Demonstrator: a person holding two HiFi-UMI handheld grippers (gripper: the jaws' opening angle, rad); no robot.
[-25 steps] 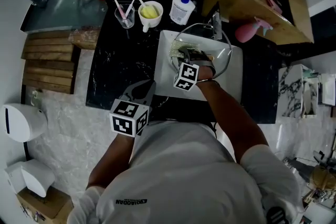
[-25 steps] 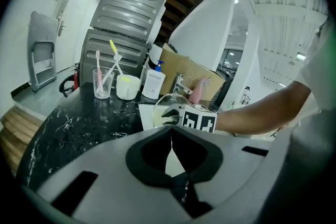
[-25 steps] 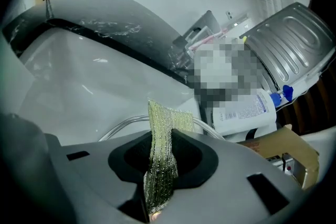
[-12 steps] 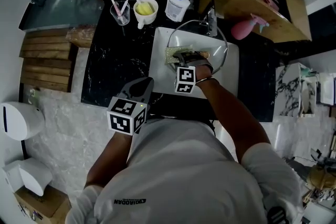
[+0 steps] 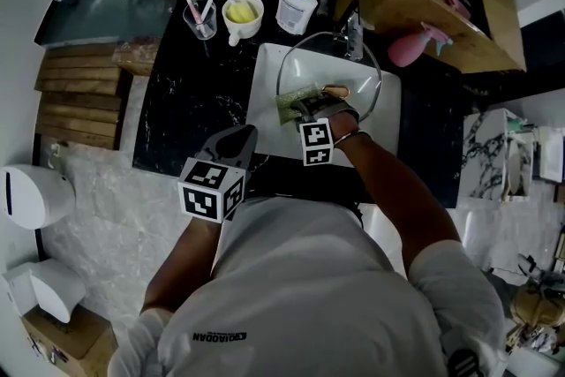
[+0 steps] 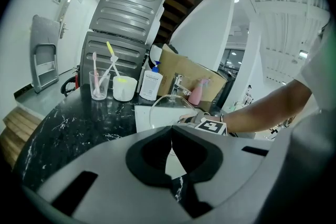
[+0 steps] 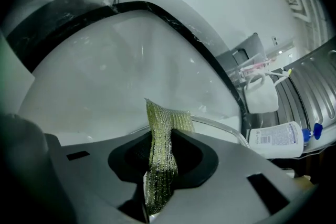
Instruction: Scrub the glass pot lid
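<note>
Head view: the round, clear glass pot lid [image 5: 357, 71] lies in a white square sink [image 5: 265, 124] set into a black, white-veined marble tabletop [image 5: 190, 119]. The right tongs [image 5: 305, 106] pinch a green woven mesh scourer [image 5: 294, 97] at the lid's left rim. The left tongs [image 5: 237, 141], pressed together and empty, hover over the tabletop's near edge.

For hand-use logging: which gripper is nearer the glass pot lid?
Right. The right gripper is over the glass pot lid, clamping a scouring pad; the left gripper is over the counter.

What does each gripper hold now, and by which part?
The right gripper pinches the green scrub cloth by one end; the other end sticks out past the jaws. The left gripper is shut on nothing.
</note>
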